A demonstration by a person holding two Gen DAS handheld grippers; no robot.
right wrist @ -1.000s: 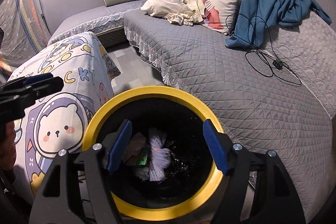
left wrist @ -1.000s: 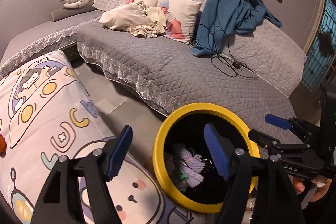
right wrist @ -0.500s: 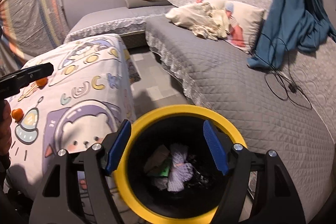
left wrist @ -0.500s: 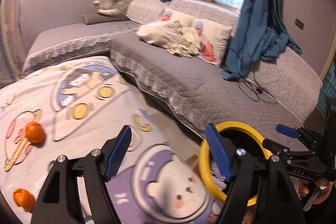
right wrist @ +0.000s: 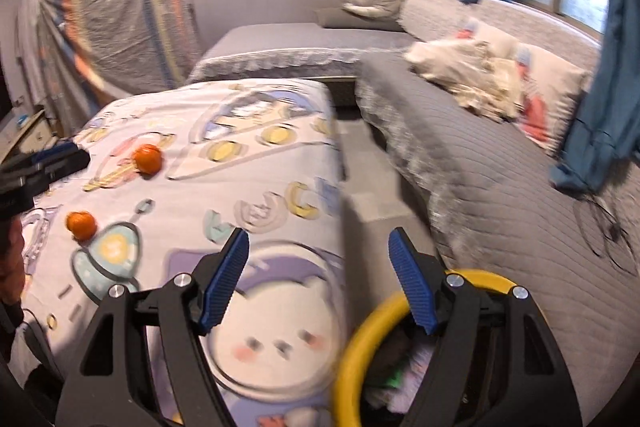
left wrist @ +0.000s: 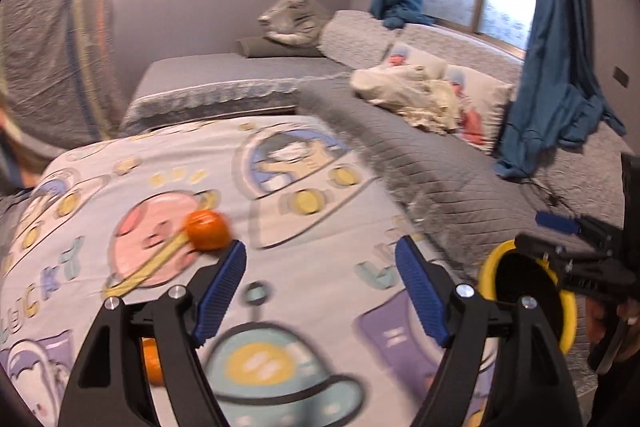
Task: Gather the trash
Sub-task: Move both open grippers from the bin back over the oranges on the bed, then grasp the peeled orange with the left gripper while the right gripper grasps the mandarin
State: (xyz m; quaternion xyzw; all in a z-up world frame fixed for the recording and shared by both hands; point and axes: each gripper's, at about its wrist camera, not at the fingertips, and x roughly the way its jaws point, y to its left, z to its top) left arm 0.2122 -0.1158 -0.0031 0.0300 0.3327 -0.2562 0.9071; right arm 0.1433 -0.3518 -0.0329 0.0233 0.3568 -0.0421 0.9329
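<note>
I'm between pickups: my left gripper (left wrist: pixel 320 291), its jaws just widened, and my right gripper (right wrist: pixel 318 277) both stand spread and empty. Two orange peel scraps lie on the cartoon-print counter (right wrist: pixel 256 131), one (left wrist: pixel 208 230) just beyond my left gripper, the other (right wrist: pixel 81 225) nearer. The yellow-rimmed bin (right wrist: pixel 360 339) waits beside it. Next I need to line up over a scrap and pinch.

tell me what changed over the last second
Both grippers swung from over the yellow-rimmed bin toward the cartoon sheet, bringing two orange fruits into view. The left gripper has just opened wider; nothing between either's fingers. The right gripper stayed open, the bin's trash inside.
</note>
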